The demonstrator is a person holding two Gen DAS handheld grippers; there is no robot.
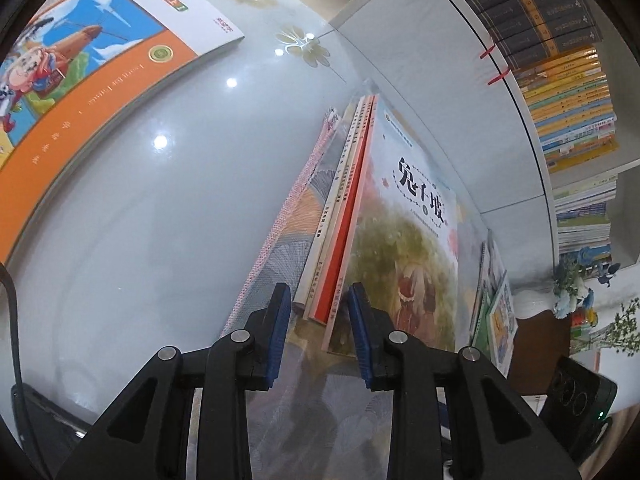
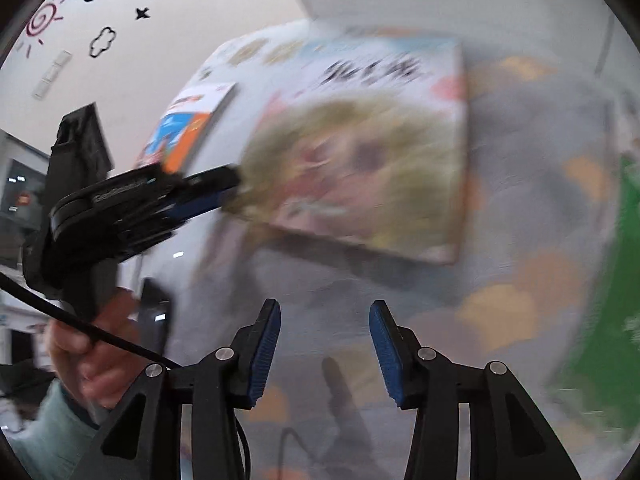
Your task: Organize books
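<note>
On glossy table (image 1: 160,220): thin book stack (image 1: 348,216), illustrated cover on top.

Top book of the stack (image 1: 404,240): title "兔子坡" in large dark characters on the cover; the same title is blurred in the right wrist view.
Wall (image 2: 168,20): black decal lettering, cut off at the frame edge, reading "Lif" and "Sweet".
Other spines and covers: print too small to read.

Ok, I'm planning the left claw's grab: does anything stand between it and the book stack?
Nothing visible does. The left claw sits open right at the near corner of the book stack, with the spine ends between its jaws.
</note>
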